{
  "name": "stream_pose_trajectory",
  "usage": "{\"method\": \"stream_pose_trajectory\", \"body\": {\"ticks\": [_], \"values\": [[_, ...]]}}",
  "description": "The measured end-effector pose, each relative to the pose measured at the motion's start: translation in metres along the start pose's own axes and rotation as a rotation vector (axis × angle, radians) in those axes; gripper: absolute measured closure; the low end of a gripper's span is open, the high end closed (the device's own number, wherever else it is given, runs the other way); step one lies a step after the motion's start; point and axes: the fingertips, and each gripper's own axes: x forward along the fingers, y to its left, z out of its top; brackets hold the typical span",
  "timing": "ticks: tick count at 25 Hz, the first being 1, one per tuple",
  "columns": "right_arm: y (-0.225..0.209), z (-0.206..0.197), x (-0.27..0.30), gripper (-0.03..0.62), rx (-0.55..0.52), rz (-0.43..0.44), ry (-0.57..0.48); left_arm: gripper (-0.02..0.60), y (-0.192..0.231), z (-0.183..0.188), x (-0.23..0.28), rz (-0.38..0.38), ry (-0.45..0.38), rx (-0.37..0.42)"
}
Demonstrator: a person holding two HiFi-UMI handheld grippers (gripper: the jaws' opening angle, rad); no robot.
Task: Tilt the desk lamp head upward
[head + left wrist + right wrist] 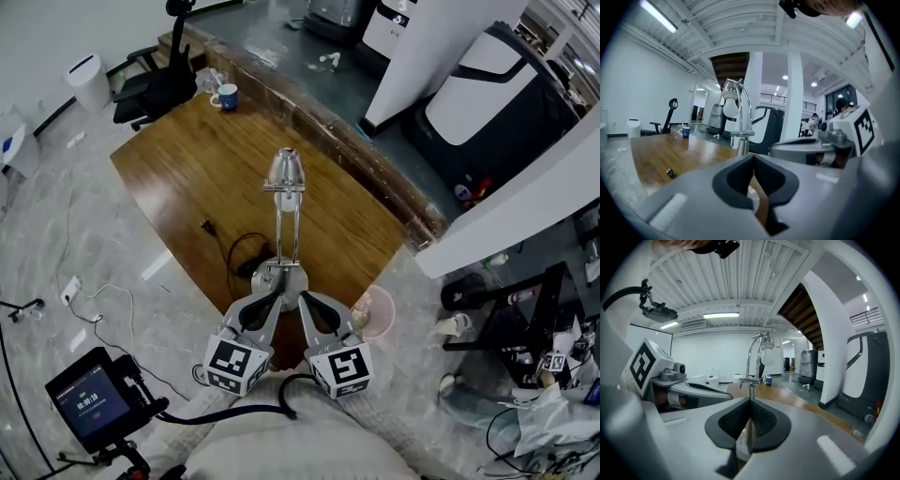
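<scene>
Wooden table (178, 187) holds desk lamp (286, 234), base just ahead of my left gripper (277, 298) and right gripper (304, 298), both closed, empty. Looks pre-grasp; next: open, reach lamp head (285, 171), push up.

On small screen (97, 401), below and left of left hand-held gripper (278, 297), row of pale timer-like digits is shown; too small to be read with certainty. Black-and-white square marker patterns are carried on cubes of left hand-held gripper and right hand-held gripper (303, 297); only coded blocks are made out there. Other readable print: none.
</scene>
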Motion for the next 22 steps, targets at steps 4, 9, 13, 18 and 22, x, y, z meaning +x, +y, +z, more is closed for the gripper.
{"method": "stream_pose_trajectory", "body": {"ticks": [4, 9, 13, 18, 22], "values": [[0.002, -0.002, 0.001, 0.595, -0.006, 0.005, 0.006, 0.574, 0.001, -0.002, 0.000, -0.002, 0.004, -0.018], [0.006, -0.003, 0.002, 0.597, -0.003, 0.032, 0.021, 0.574, -0.004, -0.005, 0.001, -0.023, 0.018, 0.003], [0.010, -0.003, 0.007, 0.597, -0.009, 0.068, 0.042, 0.574, -0.011, -0.007, 0.004, -0.048, 0.032, 0.009], [0.015, -0.003, 0.009, 0.597, -0.022, 0.075, 0.041, 0.574, -0.011, -0.011, 0.003, -0.060, 0.046, 0.046], [0.015, -0.001, 0.006, 0.597, -0.028, 0.071, 0.034, 0.574, -0.012, -0.011, 0.002, -0.071, 0.043, 0.049]]}}
